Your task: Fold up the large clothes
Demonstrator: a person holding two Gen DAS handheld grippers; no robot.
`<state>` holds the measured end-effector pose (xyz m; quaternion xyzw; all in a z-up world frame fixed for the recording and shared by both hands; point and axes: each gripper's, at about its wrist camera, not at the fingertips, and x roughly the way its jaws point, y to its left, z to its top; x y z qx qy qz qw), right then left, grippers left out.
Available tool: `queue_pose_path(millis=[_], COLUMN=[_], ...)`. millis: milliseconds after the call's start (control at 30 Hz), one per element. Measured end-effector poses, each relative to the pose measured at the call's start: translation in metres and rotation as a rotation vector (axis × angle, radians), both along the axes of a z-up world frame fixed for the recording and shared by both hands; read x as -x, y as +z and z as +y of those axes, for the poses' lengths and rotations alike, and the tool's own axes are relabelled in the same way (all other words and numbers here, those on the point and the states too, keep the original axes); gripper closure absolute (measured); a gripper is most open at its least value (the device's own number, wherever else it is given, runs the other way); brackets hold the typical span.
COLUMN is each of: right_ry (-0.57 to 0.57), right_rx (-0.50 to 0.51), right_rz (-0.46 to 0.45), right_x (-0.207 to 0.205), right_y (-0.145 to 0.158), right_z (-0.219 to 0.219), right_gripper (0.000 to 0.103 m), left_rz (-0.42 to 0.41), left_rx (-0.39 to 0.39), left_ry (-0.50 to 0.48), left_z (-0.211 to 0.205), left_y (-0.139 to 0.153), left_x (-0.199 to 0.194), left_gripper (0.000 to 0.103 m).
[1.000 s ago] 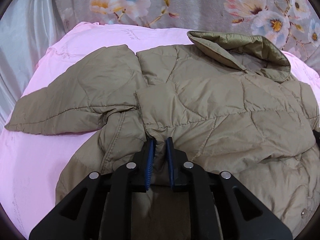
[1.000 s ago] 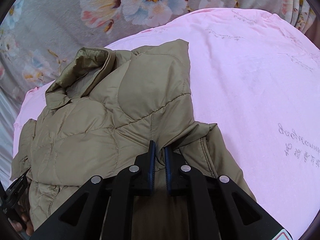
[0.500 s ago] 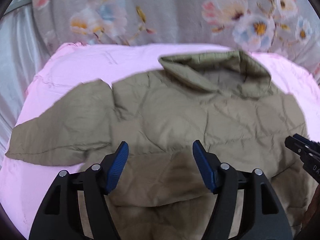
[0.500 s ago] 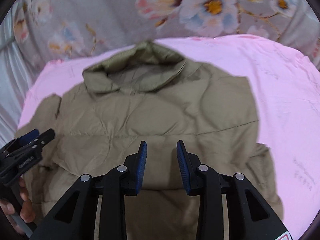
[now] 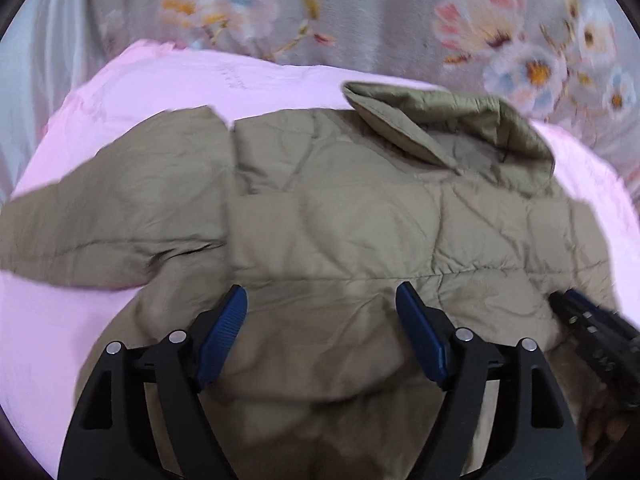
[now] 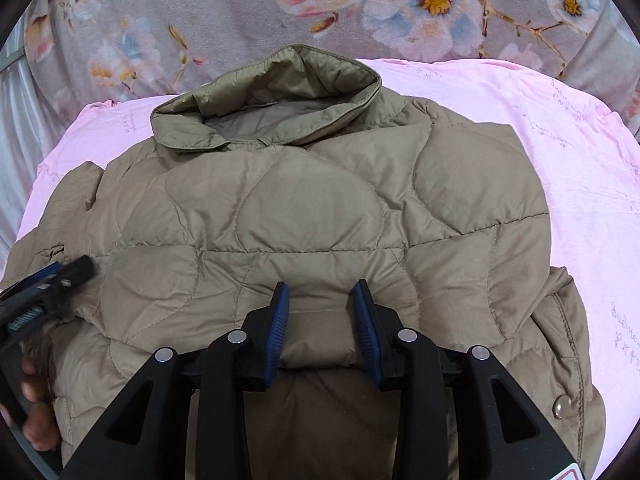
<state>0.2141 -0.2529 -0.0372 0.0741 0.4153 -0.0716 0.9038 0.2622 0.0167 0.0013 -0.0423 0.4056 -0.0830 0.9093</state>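
A large khaki quilted jacket [image 5: 360,216] lies on a pink sheet [image 5: 160,80], collar [image 6: 272,96] at the far side and the lower part folded up over the body. One sleeve [image 5: 100,220] stretches out to the left. My left gripper [image 5: 322,336] is open wide and empty above the near fold. My right gripper [image 6: 320,320] is open and empty above the near fold, and it also shows at the right edge of the left wrist view [image 5: 592,332]. The left gripper shows at the left edge of the right wrist view [image 6: 52,284].
A grey floral bedspread [image 6: 360,8] lies beyond the pink sheet [image 6: 580,184]. A metal snap [image 6: 561,404] shows on the jacket's right edge. A hand [image 6: 34,412] holds the left gripper's handle.
Both grippers were shut on the jacket's lower part one second ago. They have let go, opened and pulled back. The fold now rests on the jacket's body.
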Motion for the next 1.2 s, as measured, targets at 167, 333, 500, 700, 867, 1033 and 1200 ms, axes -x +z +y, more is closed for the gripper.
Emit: queue_pose_path(millis=[167,333,500,700,867,1033,1200], right_ry=[-0.015,0.048,0.052,0.033,0.029,0.011,-0.012], right_rx=[-0.027,-0.047,-0.042,-0.058,-0.039,-0.042,-0.052], right_rz=[-0.044,-0.054,-0.054,-0.062,-0.069,-0.087,-0.112], right_x=[0.028,0.057,0.072,0.073,0.074,0.078,0.085], right_y=[0.022,0.028,0.015,0.007,0.007,0.011,0.021], right_z=[0.016,0.044,0.053,0.049,0.05,0.047,0.04], right_gripper=[0.062,0.057,0.053,0.047,0.046,0.046,0.046], left_rz=[-0.029,0.016,0.075,0.083,0.064,-0.084,-0.227], left_rx=[0.144,0.16,0.216,0.367,0.299,0.224,0.15], left_ry=[0.169,0.459,0.683,0.721,0.643,0.502,0.253], left_z=[0.11,0.251,0.354,0.381,0.353,0.286,0.165], left_y=[0.029,0.021,-0.008,-0.02,0.002,0.07,0.147], left_x=[0.012,-0.001,-0.011,-0.028,-0.048,-0.046,-0.03], left_gripper=[0.013,0.013,0.014,0.029,0.097,0.101,0.101])
